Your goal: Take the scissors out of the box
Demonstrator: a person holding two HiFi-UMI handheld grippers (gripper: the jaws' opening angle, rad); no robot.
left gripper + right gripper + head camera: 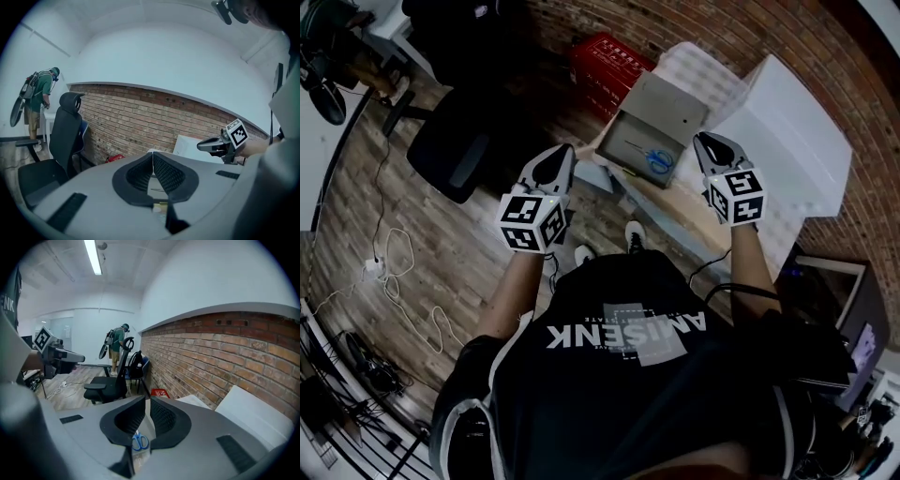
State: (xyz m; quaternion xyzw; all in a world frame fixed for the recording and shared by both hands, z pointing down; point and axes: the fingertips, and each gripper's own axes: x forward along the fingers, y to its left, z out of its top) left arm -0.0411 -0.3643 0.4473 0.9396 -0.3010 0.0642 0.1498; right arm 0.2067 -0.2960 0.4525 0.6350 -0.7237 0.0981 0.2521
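My left gripper [152, 154] and right gripper [146, 402] both have their jaws pressed together, holding nothing. Ahead of and below the right jaws, the scissors [139, 442] lie flat in the open box [675, 98]. I judge them light, stiff and slippery, best pinched at the blue handle loops. I can't reliably read the lettering on the shirt [628, 337] or the red crate [609, 61].

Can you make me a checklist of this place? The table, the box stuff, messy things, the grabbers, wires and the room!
Surface: wooden table, box on it.
Job's things: open box; blue-handled scissors lying inside.
Clutter: white foam blocks beside box.
Grippers: left gripper and right gripper both shut, empty, either side of box.
Cables: white cable on floor.
Surroundings: brick wall, office chair, red crate.
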